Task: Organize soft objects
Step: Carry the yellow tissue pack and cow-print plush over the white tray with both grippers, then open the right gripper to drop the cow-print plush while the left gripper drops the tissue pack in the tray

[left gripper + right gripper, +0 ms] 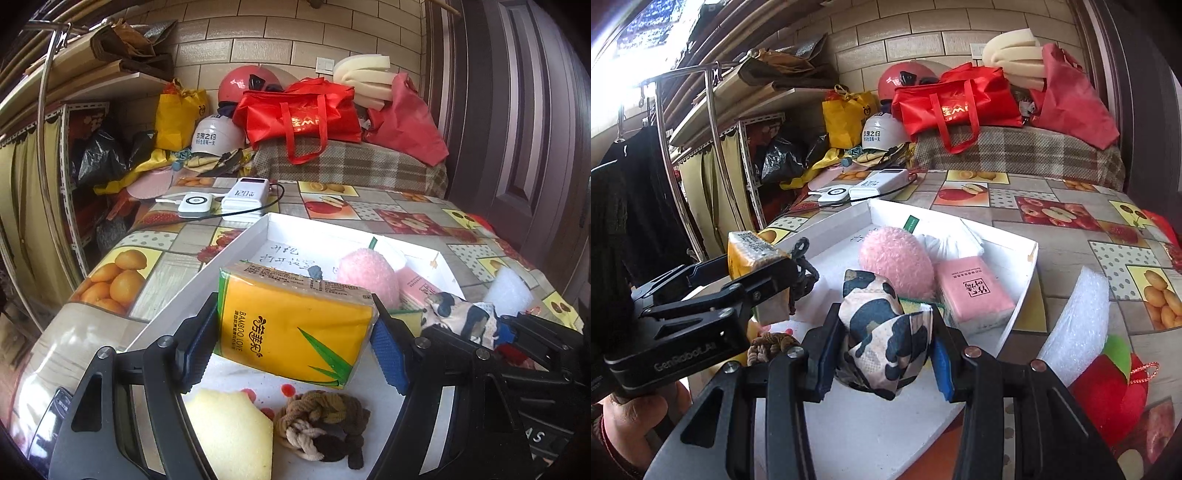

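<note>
My left gripper (295, 343) is shut on a yellow tissue pack (295, 325) and holds it above the white tray (243, 236). My right gripper (886, 350) is shut on a cow-patterned cloth pouch (882, 325) over the tray (1027, 266); the pouch also shows in the left wrist view (458, 317). In the tray lie a pink fluffy ball (894, 258), a pink tissue pack (975, 291), a white bag (949, 240), a yellow sponge (229, 428) and a knotted brown rope (321, 421). The left gripper with the yellow pack (750, 251) shows at the left of the right wrist view.
A strip of bubble wrap (1078, 314) and a red apple plush (1108, 391) lie on the fruit-patterned tablecloth right of the tray. Two power banks (221, 201) with cables sit behind the tray. Bags and helmets are piled at the back wall.
</note>
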Tool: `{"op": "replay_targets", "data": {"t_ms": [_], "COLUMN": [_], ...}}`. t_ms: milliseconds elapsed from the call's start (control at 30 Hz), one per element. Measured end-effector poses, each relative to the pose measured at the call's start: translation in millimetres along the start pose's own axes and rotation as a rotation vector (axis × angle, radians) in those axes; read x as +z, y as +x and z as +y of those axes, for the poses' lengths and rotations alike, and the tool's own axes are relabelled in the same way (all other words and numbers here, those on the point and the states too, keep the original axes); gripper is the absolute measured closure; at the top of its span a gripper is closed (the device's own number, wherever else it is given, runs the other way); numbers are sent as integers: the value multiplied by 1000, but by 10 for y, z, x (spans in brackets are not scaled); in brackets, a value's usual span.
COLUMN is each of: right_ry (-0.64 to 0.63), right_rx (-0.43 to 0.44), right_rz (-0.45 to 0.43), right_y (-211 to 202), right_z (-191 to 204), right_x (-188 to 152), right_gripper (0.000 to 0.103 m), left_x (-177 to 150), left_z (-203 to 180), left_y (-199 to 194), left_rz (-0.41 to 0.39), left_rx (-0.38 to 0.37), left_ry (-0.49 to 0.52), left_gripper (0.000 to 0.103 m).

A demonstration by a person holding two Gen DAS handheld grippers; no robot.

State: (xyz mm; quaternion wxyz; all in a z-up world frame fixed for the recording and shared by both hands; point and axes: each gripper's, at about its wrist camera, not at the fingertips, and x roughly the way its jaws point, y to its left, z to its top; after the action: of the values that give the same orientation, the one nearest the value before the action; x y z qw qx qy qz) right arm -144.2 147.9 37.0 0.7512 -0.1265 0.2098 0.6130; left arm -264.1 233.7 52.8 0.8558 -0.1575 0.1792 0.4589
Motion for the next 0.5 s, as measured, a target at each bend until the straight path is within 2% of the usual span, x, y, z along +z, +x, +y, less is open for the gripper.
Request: {"op": "replay_targets", "data": {"t_ms": [200, 233, 267, 300, 333, 367, 433, 467, 500], "right_ry": [-39, -44, -49, -52, -55, -56, -61, -63, -64], "right_rx": [-9, -10, -14, -19, -24, -27, -30, -32, -32], "right_rz": [-20, -21, -22, -24, -30, -37, -47, -49, -50], "right_y": [-37, -36, -36, -42, -51, -61, -80, -82, -84], "right_z": [93, 96, 108, 112, 114, 112, 120, 123, 125], "right_x": [-8, -10, -11, -11, -10, -9, -9, -9, -10], "right_gripper": [58, 54, 40, 20, 15, 14, 12, 3, 0], "left_x": [-5, -7, -11, -16, -19, -23, -33, -38, -42], "left_z": [96, 119, 139, 163, 187, 212, 274, 300, 324], "left_y": [-17, -25, -35, -52, -74, -94, -117, -121, -124], "left_rz": [-19, -22, -26, -33, -43, -52, -61, -61, -61], "left_rx": [36, 48, 63, 79, 93, 103, 108, 107, 110], "left_ry": [-43, -55, -69, -84, -102, -119, -150, -162, -174], "left_gripper": [25, 25, 23, 23, 22, 19, 4, 0, 0]}}
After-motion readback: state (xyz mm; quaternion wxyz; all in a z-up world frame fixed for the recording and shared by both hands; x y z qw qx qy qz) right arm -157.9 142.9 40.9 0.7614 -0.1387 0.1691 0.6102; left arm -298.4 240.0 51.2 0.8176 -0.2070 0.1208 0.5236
